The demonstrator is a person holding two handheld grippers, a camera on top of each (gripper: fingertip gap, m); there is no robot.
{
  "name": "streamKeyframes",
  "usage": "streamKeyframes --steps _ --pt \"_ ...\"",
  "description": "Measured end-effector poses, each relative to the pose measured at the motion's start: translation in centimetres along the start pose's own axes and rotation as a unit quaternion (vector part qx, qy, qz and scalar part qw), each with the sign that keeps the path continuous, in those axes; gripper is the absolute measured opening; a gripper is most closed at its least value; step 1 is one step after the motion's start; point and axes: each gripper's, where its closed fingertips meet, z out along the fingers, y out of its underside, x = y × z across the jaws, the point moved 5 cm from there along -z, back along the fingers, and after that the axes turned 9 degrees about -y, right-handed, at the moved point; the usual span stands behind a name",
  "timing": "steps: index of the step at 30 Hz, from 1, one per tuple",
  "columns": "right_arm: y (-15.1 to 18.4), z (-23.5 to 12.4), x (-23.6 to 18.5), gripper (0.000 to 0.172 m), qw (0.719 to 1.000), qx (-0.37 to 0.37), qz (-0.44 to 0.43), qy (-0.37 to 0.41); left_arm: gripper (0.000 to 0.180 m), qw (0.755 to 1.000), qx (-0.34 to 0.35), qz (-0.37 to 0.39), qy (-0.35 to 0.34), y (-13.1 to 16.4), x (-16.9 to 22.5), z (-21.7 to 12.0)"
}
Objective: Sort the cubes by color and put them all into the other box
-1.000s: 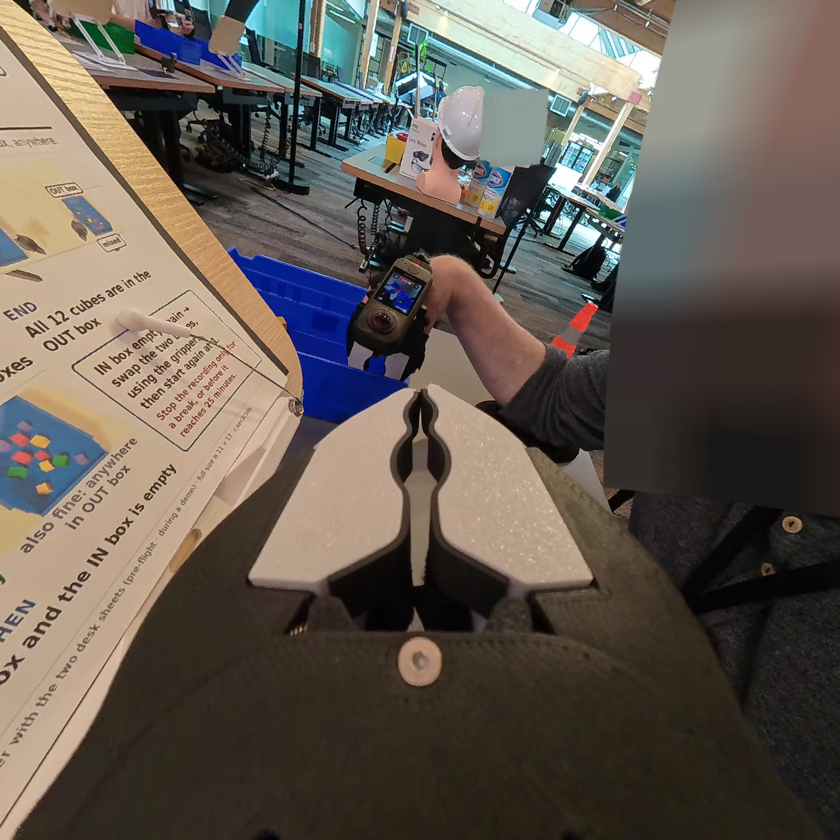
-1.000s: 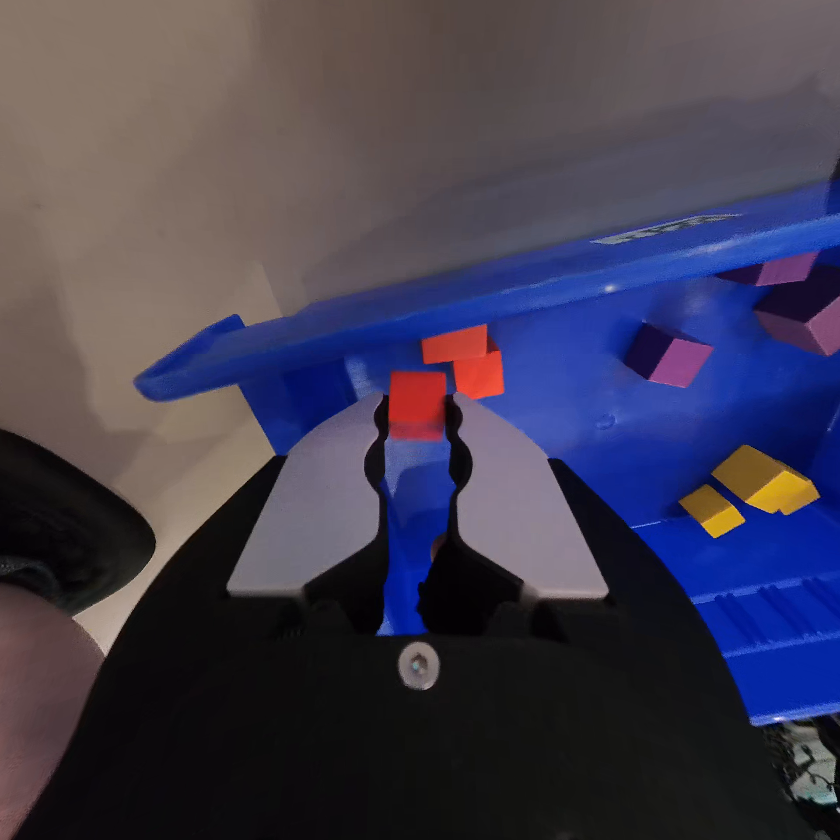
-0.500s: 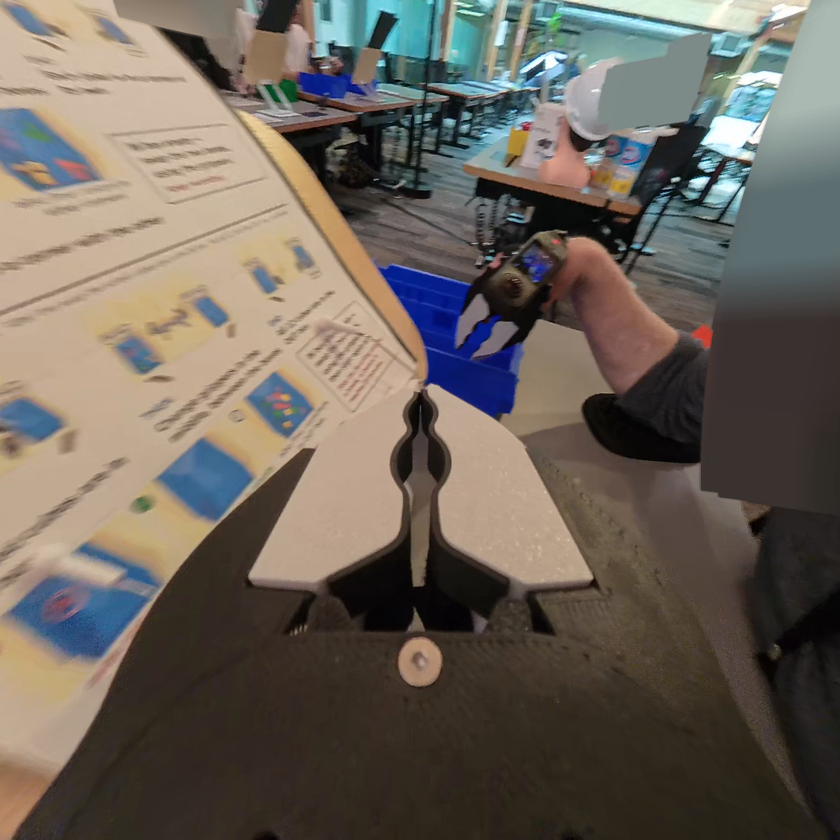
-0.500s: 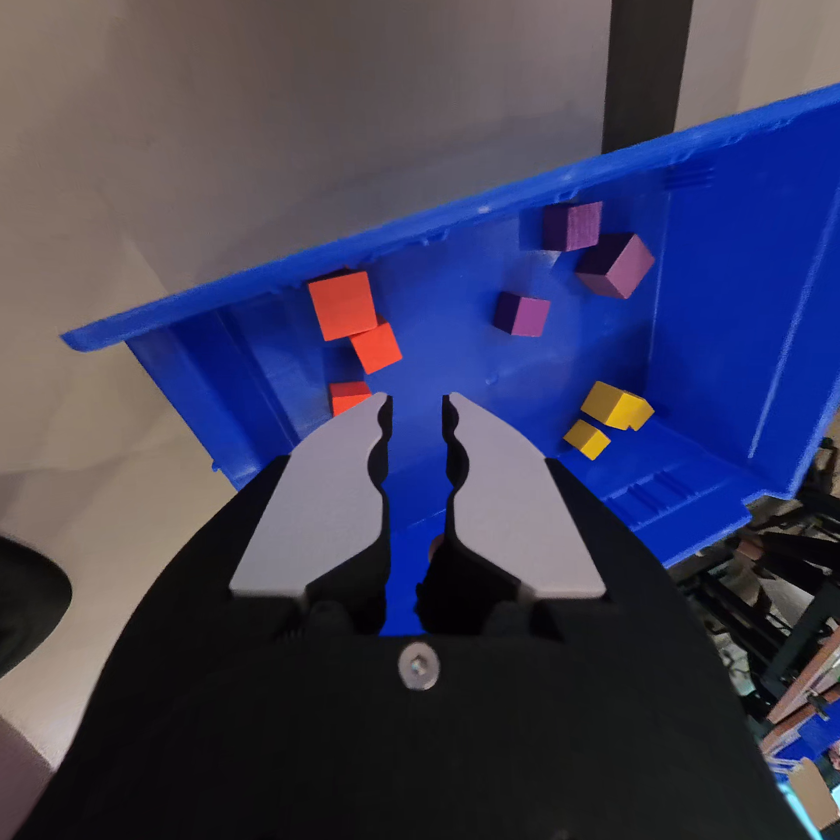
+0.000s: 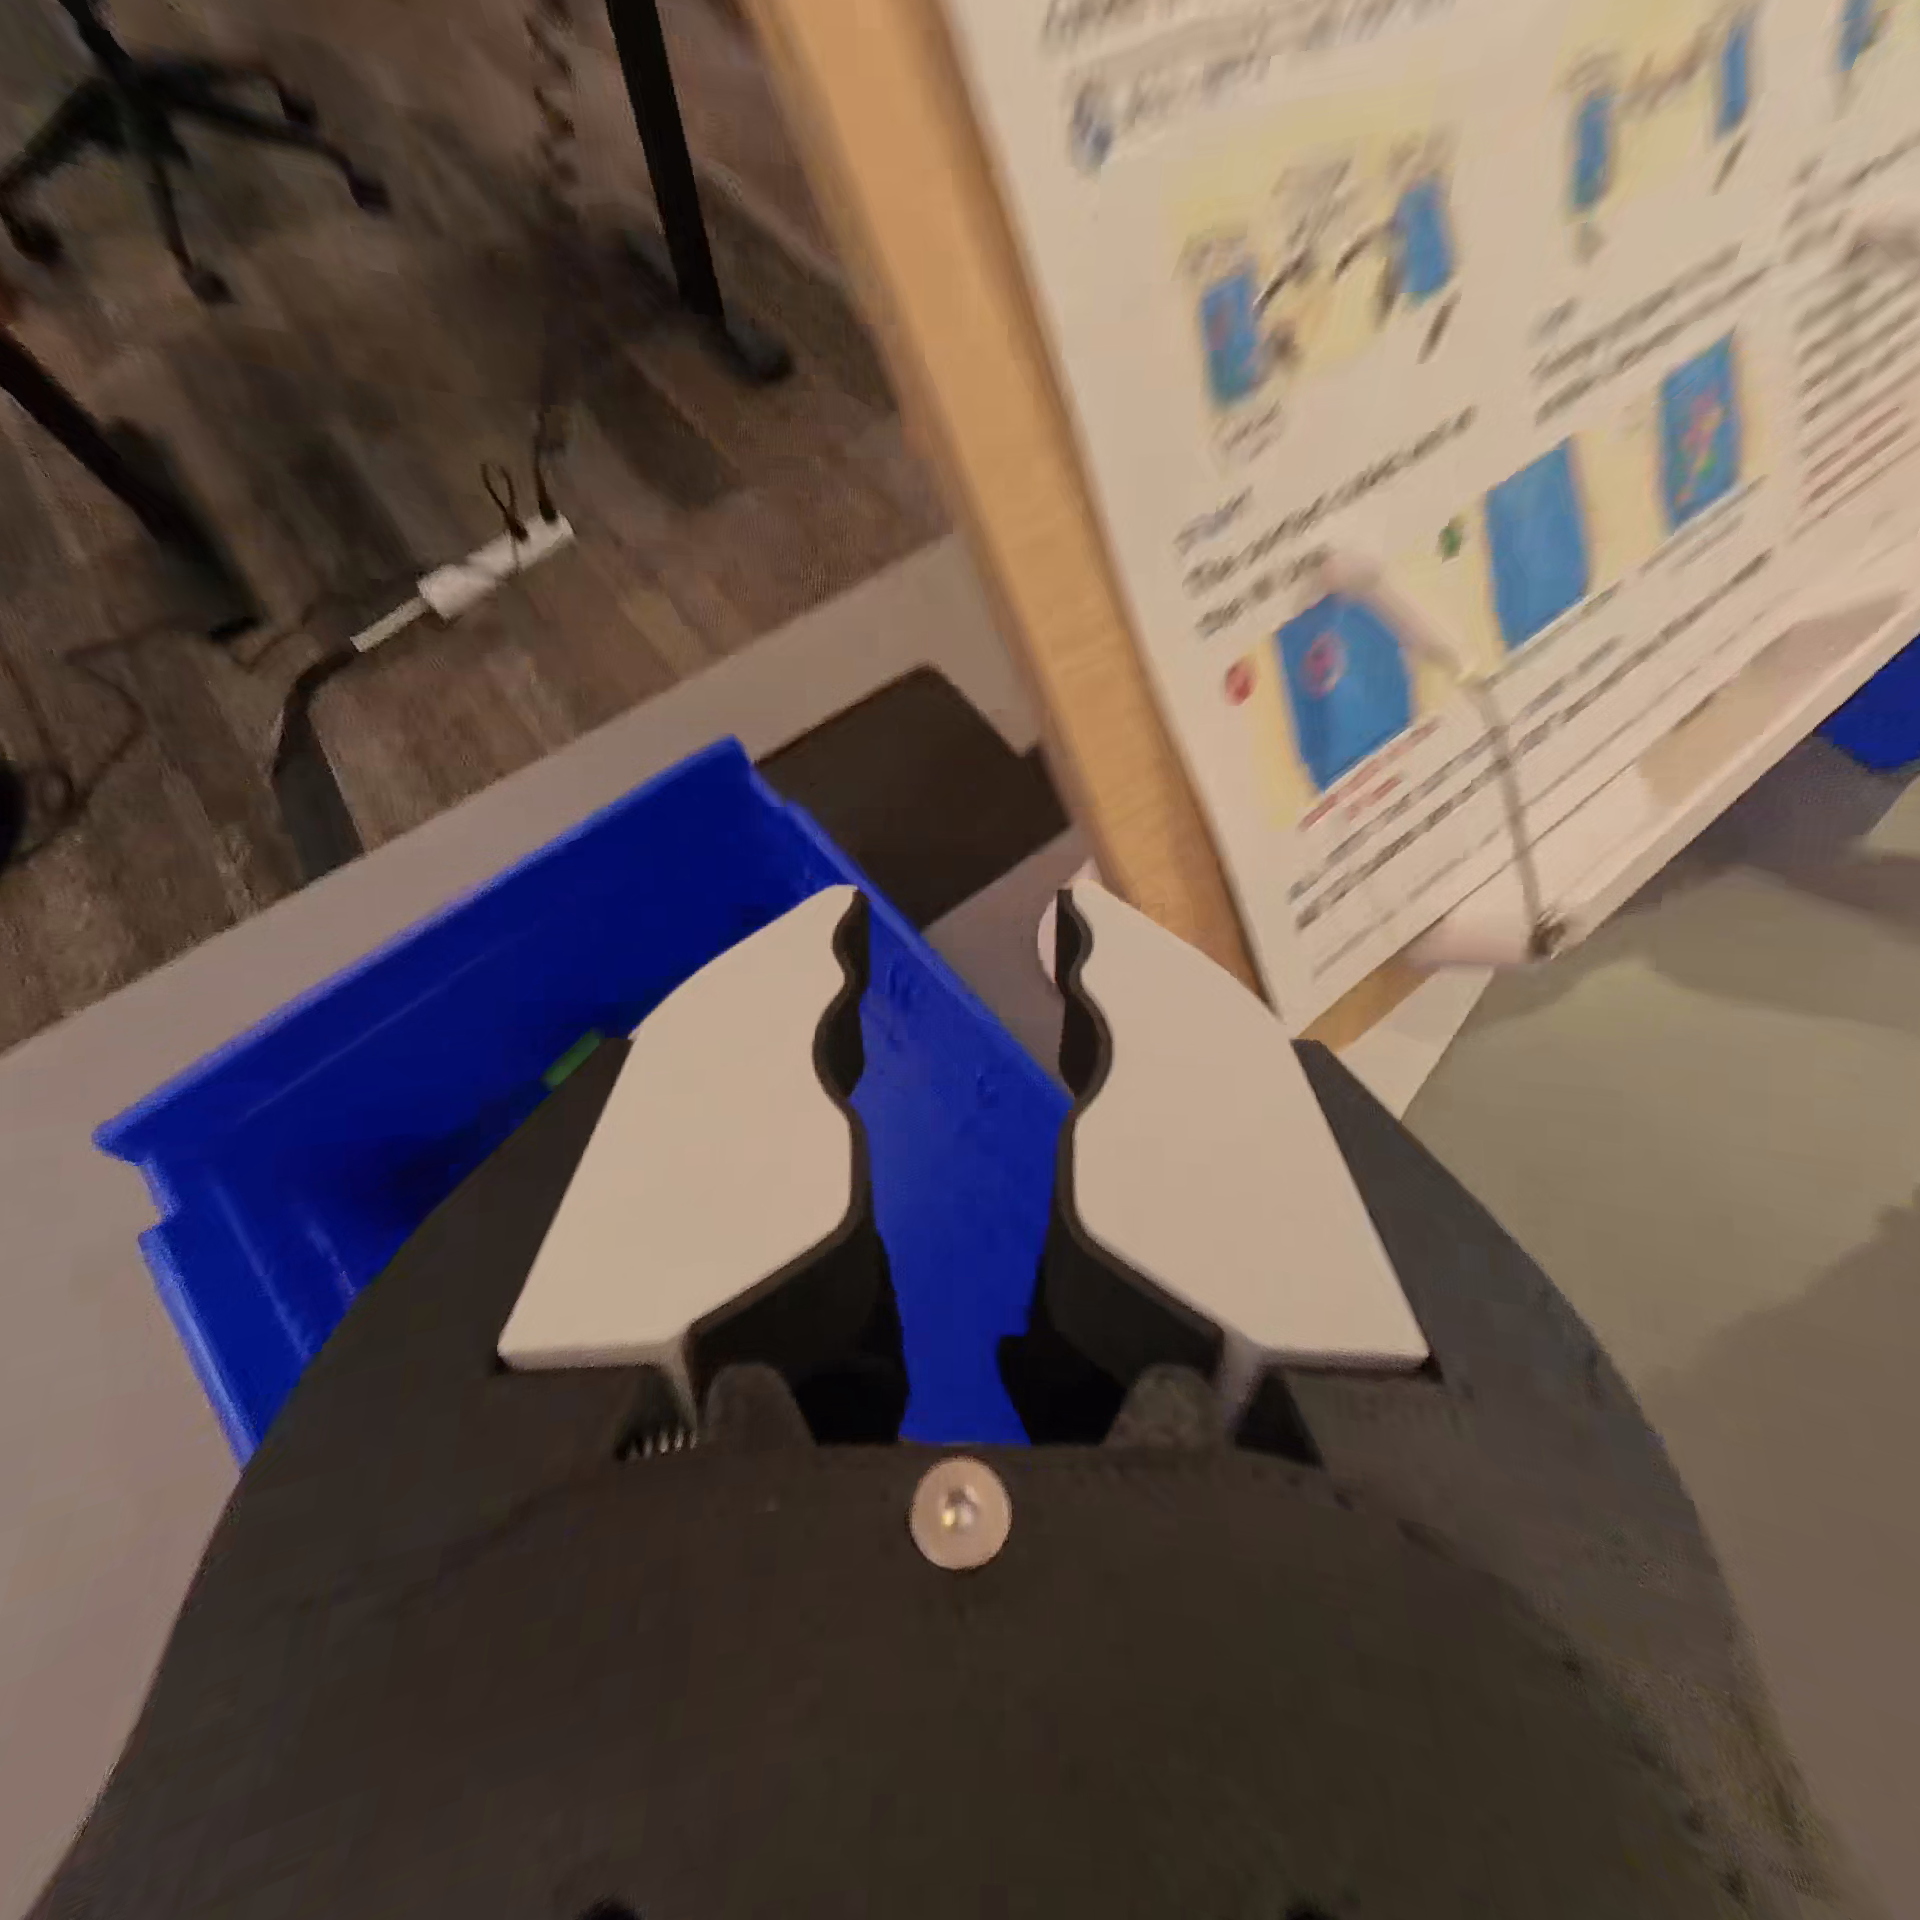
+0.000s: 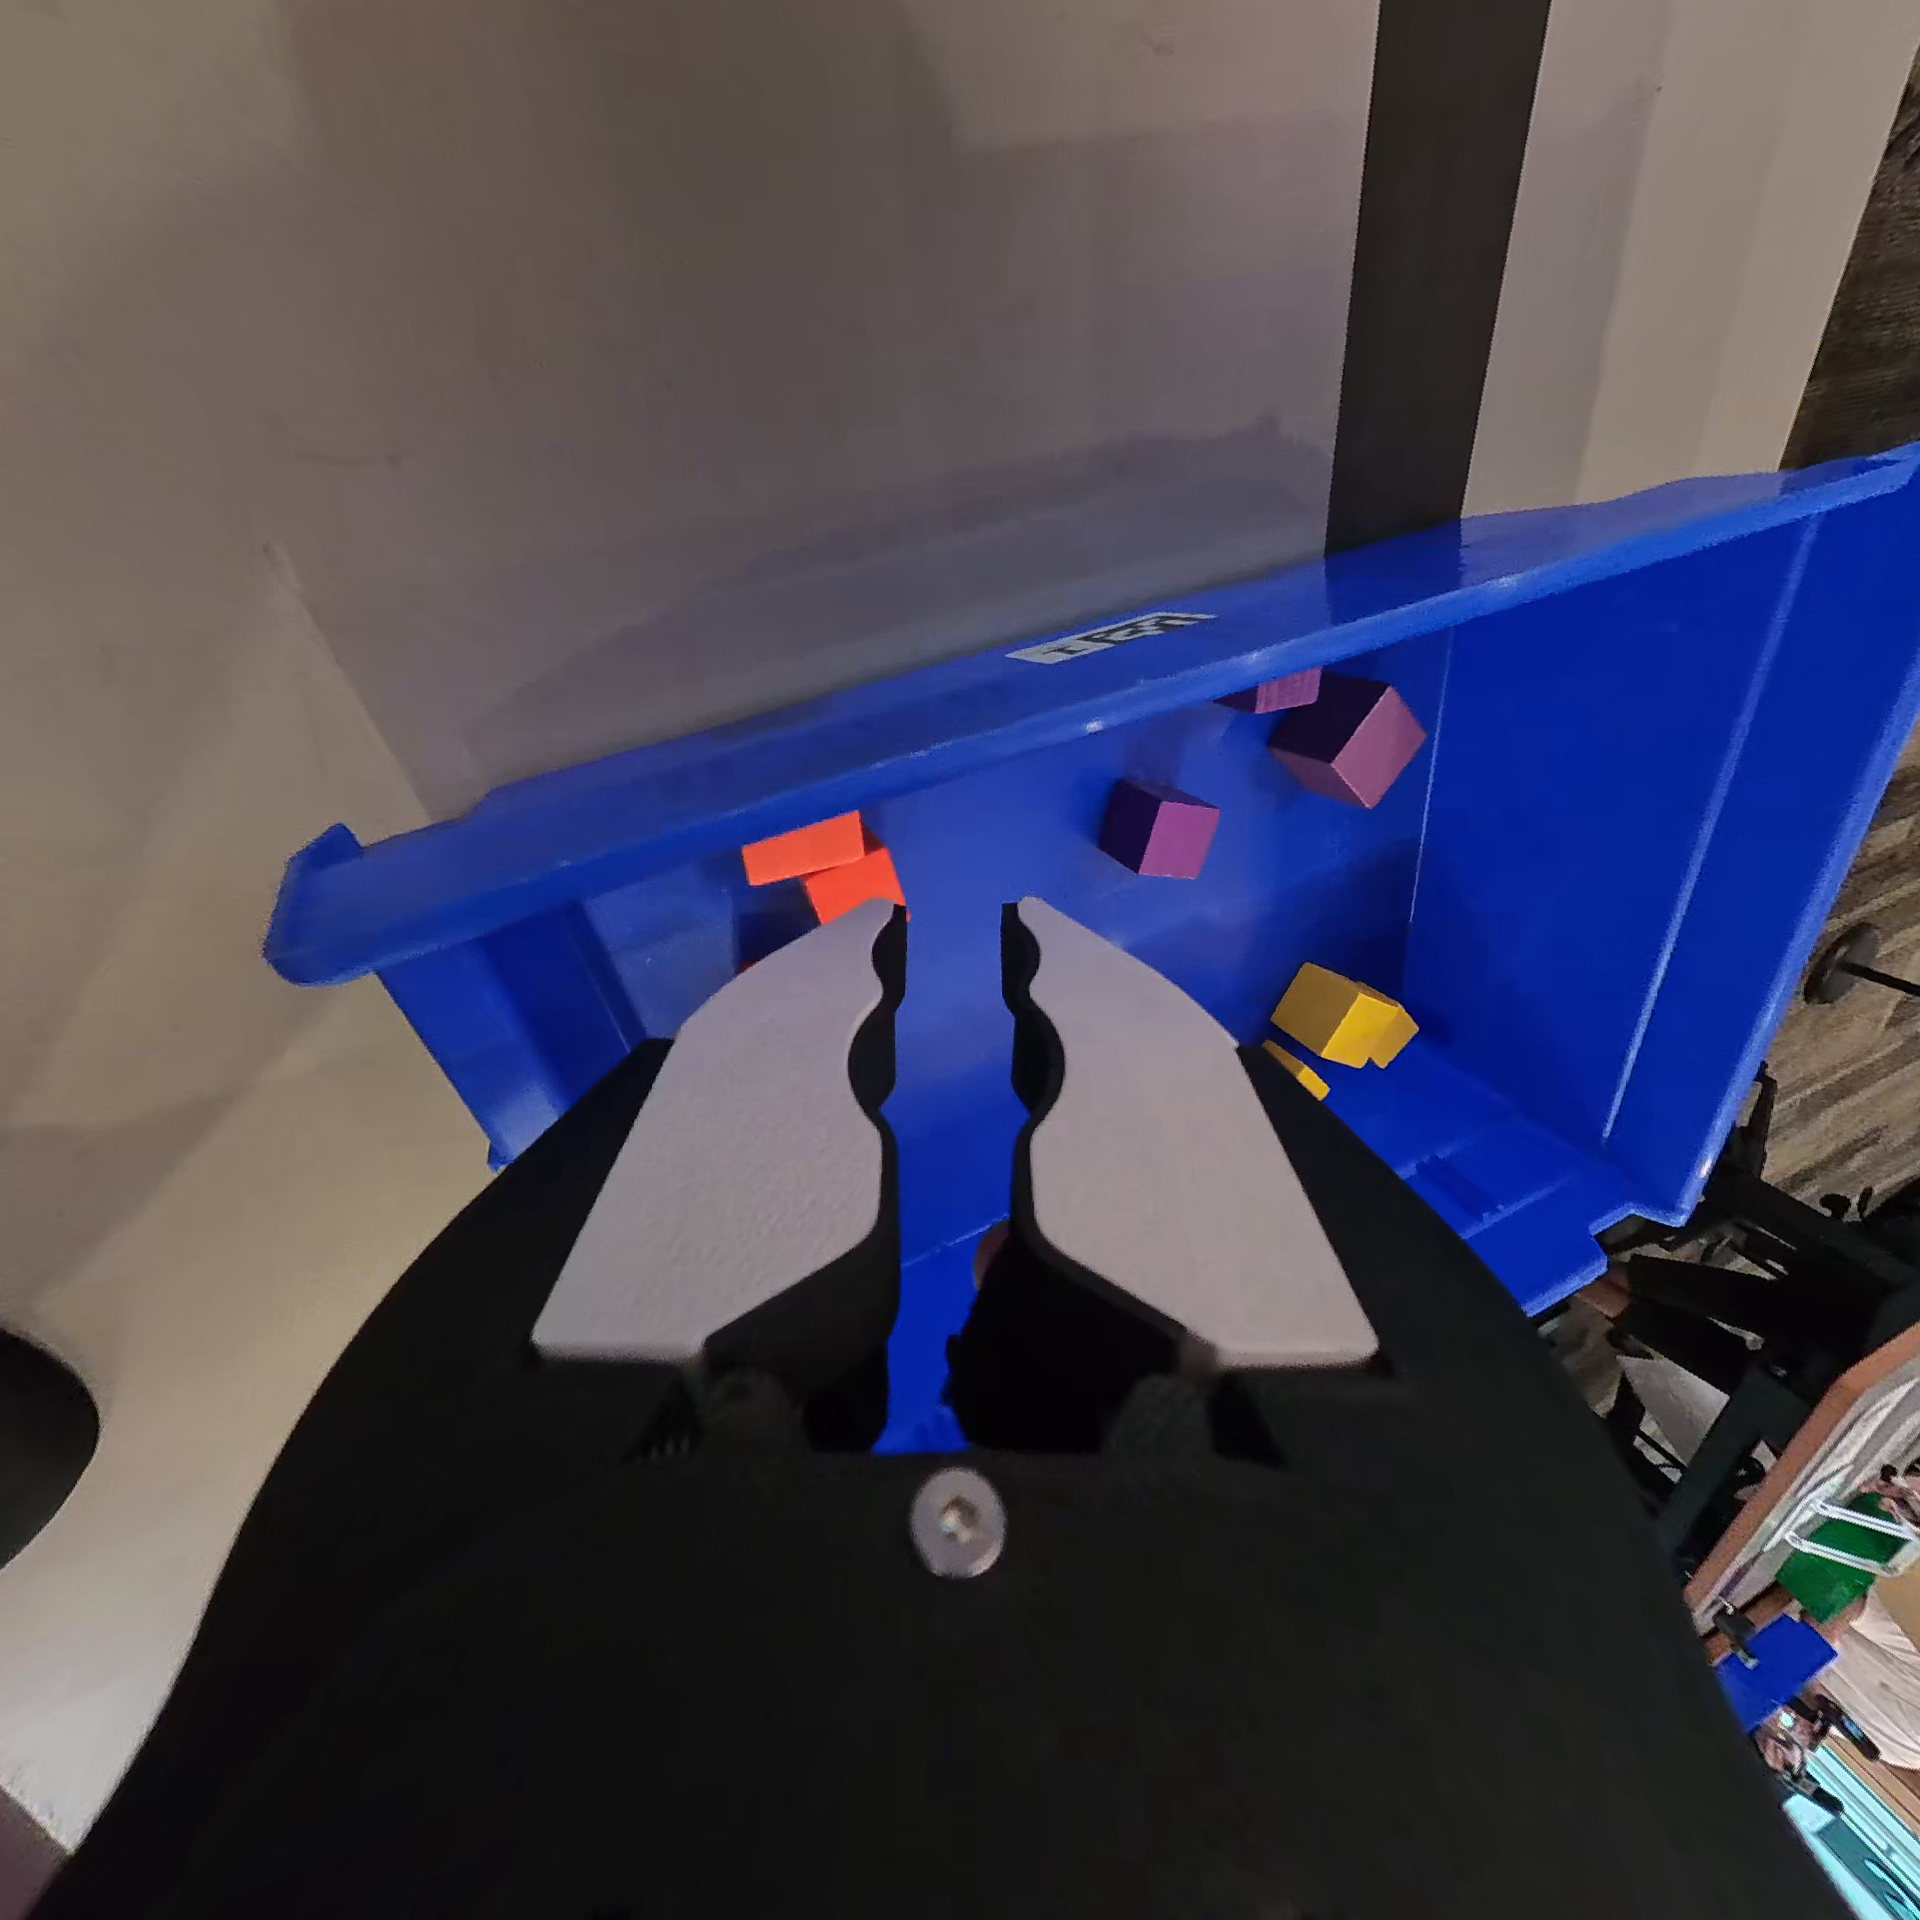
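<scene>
Two blue boxes in play. Rt wrist view: blue box [image 6: 1621,831] on a pale tabletop [image 6: 208,1143], its rim w/ a small grey sticker [image 6: 1117,636] on the far edge. Cubes inside are grouped by colour: orange cubes [image 6: 805,850] at the far-left corner, two visible, touching, partly behind the rt gripper's left finger; purple cubes [image 6: 1162,844] along the far wall toward the far-right corner, three seen, one tucked under the rim; yellow cubes [image 6: 1340,1013] near the right wall, closer to the near edge, two touching plus a sliver of a third behind the finger.

Rt gripper [image 6: 954,909]: jaws parted by a narrow gap, only blue box floor shows between the pads, nothing held. Left fingertip overlaps an orange cube in view; contact can't be judged.

Lft wrist view (blurred): second blue box [image 5: 436,1049] on the grey tabletop [image 5: 83,1558], a green cube [image 5: 574,1058] peeking out beside the left finger. Lft gripper [image 5: 956,914]: jaws released, wider gap than rt; the box's right wall shows between them, pads not pressing on it, nothing gripped. Tilted instruction board [image 5: 1455,468] w/ wood edge stands just right of the box.
</scene>
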Motion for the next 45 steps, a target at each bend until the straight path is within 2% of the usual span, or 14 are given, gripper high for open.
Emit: streamKeyframes --steps 6,11,16,25,28,30,31,37,41,45 --pt "-0.2 0.3 0.0 0.017 1.0 -0.005 -0.004 -0.001 0.049 0.984 -0.173 -0.029 -0.012 6.4 -3.7 3.2" --pt "-0.7 0.5 -0.2 0.017 1.0 -0.005 -0.012 -0.005 0.05 0.96 -0.267 -0.077 -0.022 10.4 -4.8 6.4" --pt "-0.7 0.7 -0.3 0.017 1.0 -0.008 -0.015 -0.005 0.049 0.945 -0.31 -0.095 -0.035 12.8 -5.4 8.5" --pt "-1.1 1.0 -0.4 0.017 1.0 -0.009 -0.023 -0.008 0.049 0.926 -0.363 -0.093 -0.055 15.0 -5.5 9.8" --pt "-1.1 1.0 -0.5 0.017 1.0 -0.009 -0.025 -0.009 0.046 0.925 -0.366 -0.09 -0.053 15.3 -5.3 10.2" --pt "-1.1 1.1 -0.5 0.017 1.0 -0.009 -0.026 -0.008 0.028 0.927 -0.361 -0.087 -0.045 15.2 -5.1 10.3" --pt "-1.2 1.1 -0.5 0.017 1.0 -0.009 -0.027 -0.009 0.025 0.929 -0.358 -0.086 -0.042 15.2 -5.0 10.4" --pt "-1.2 0.8 -0.4 0.017 1.0 -0.006 -0.029 0.001 0.023 0.935 -0.345 -0.071 -0.052 14.7 -5.3 10.1" --pt "-1.5 -0.6 0.3 0.017 0.999 0.02 -0.03 0.041 0.022 0.951 -0.295 -0.077 -0.051 12.5 -5.6 8.4" --pt "-2.4 -2.6 0.6 0.017 0.994 0.063 -0.046 0.083 0.022 0.971 -0.216 -0.087 -0.047 9.1 -5.9 5.3"
